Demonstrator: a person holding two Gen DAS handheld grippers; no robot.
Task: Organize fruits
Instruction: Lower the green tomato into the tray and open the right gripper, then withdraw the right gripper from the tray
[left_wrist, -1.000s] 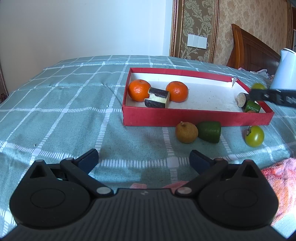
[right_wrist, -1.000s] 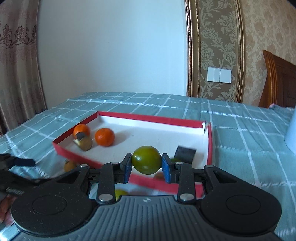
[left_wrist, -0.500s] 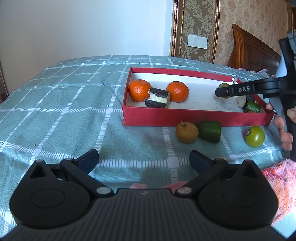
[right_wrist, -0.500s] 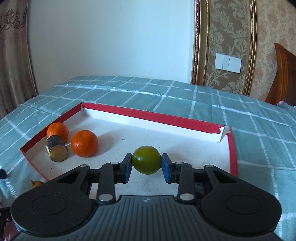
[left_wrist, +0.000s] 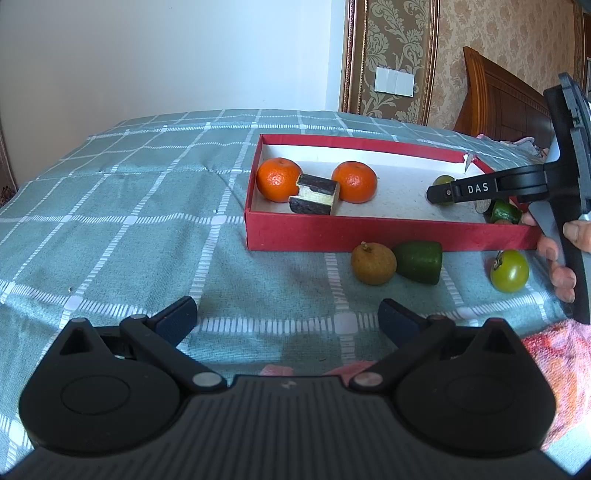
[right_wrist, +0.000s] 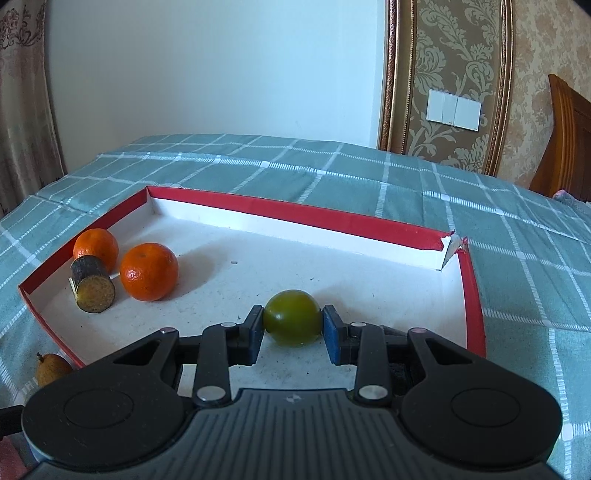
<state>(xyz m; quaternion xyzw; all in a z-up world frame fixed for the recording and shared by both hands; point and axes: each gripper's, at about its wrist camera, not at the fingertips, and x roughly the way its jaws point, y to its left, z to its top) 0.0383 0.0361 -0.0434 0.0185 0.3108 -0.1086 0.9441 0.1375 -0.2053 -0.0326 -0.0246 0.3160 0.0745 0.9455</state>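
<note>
Right tongs (right_wrist: 293, 334) pinch a green tomato (right_wrist: 293, 316) side to side, pads on its widest part so the round skin doesn't squirt out. It's low over the white floor of the red box (right_wrist: 369, 221), right half; can't tell if it's touching down yet. Looks like a drop-off spot chosen w/ free space around it, well apart from the two oranges (right_wrist: 149, 271) and the dark cut cylinder (right_wrist: 92, 290) grouped at the left end.

Left tongs (left_wrist: 288, 321) are spread wide, holding nothing, parked over the bed in front of the box. Prob. waiting for the next pick: brown fruit (left_wrist: 373, 263), green cut piece (left_wrist: 419, 261) touching it, second green tomato (left_wrist: 509, 271), all outside near the front wall.
</note>
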